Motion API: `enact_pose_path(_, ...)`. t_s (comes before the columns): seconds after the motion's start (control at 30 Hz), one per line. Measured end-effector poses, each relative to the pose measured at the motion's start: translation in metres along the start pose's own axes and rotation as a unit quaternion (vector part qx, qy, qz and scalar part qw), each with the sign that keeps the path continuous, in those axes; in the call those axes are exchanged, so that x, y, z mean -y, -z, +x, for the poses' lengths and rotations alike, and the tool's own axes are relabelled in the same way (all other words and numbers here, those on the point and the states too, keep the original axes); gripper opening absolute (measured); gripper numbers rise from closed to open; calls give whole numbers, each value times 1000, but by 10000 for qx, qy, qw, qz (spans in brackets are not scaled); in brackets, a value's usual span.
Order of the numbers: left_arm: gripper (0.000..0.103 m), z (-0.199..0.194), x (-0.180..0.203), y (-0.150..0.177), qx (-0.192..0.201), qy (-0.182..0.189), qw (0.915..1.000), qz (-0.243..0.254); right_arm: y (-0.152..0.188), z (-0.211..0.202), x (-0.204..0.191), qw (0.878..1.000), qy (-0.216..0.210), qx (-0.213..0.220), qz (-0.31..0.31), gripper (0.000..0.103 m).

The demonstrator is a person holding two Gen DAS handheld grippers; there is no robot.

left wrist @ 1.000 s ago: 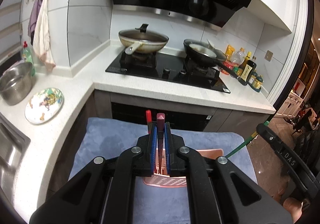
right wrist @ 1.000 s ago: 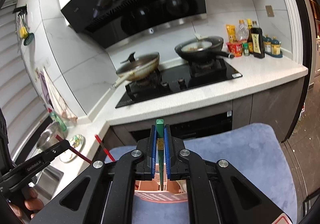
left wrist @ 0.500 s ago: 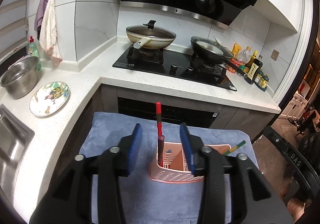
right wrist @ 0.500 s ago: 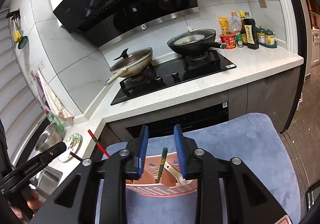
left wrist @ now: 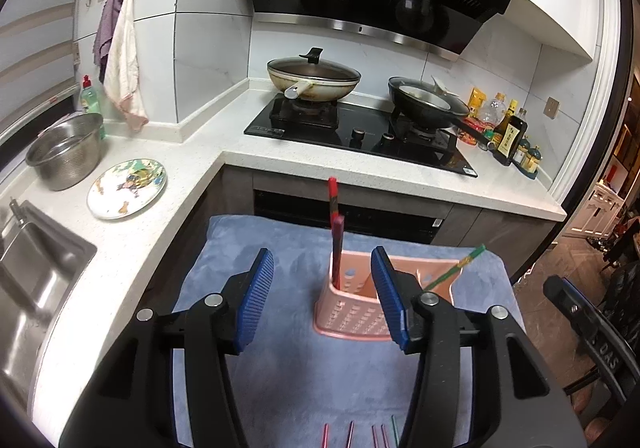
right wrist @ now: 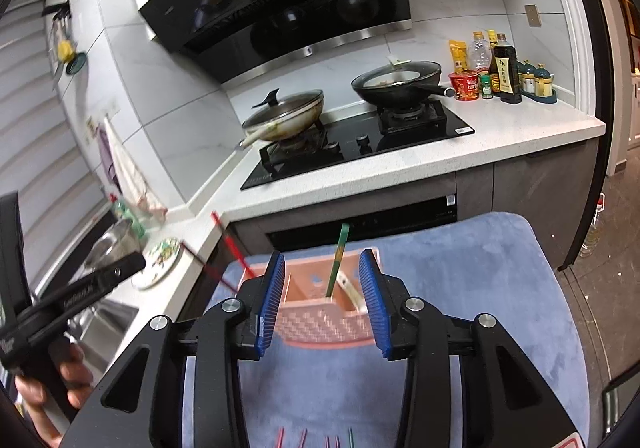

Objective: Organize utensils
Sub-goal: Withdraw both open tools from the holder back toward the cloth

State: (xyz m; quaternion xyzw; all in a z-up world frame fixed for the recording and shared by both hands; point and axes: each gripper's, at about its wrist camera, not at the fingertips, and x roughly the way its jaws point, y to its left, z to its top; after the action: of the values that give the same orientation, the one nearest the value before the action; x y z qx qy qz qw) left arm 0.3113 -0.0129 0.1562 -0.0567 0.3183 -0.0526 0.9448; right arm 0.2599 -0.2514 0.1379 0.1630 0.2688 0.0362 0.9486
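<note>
A pink utensil holder [left wrist: 352,312] [right wrist: 320,322] stands on the blue mat [left wrist: 280,376]. Two red chopsticks [left wrist: 335,232] [right wrist: 230,244] stand in its left compartment. A green chopstick [left wrist: 456,268] [right wrist: 339,260] leans in another, beside a pale utensil [right wrist: 352,290]. My left gripper [left wrist: 322,254] hangs short of the holder with its jaws opening and nothing pressed between the pads. My right gripper [right wrist: 322,256] is likewise back from the holder, jaws opening and empty. Several loose chopsticks [left wrist: 362,434] [right wrist: 316,438] lie on the mat's near edge.
Behind the mat runs a white counter [left wrist: 360,172] with a black hob [left wrist: 360,132] and two pans. A patterned plate [left wrist: 126,186], a steel bowl [left wrist: 66,150] and a sink [left wrist: 24,288] are at the left. Sauce bottles [right wrist: 504,74] stand at the far right.
Both grippers were shut on chopsticks standing in the holder. They have let go, opened and drawn back, and the chopsticks stay in the holder.
</note>
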Motion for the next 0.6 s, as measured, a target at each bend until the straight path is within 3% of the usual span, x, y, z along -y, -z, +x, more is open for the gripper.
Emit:
enact_pose_path(0.3, 48, -25, -9, 39, -87, -44, 9999, 120, 51, -31, 0, 9996, -6, -262, -108, 38)
enact_pose_path(0.43, 56, -33, -17, 62, -205, 6, 9997, 99, 80, -41, 2, 9988, 36, -456, -175, 38)
enact_pose_path(0.6, 57, -36, -28, 95, -377, -62, 9992, 87, 119, -49, 4, 9968, 207, -704, -317, 38)
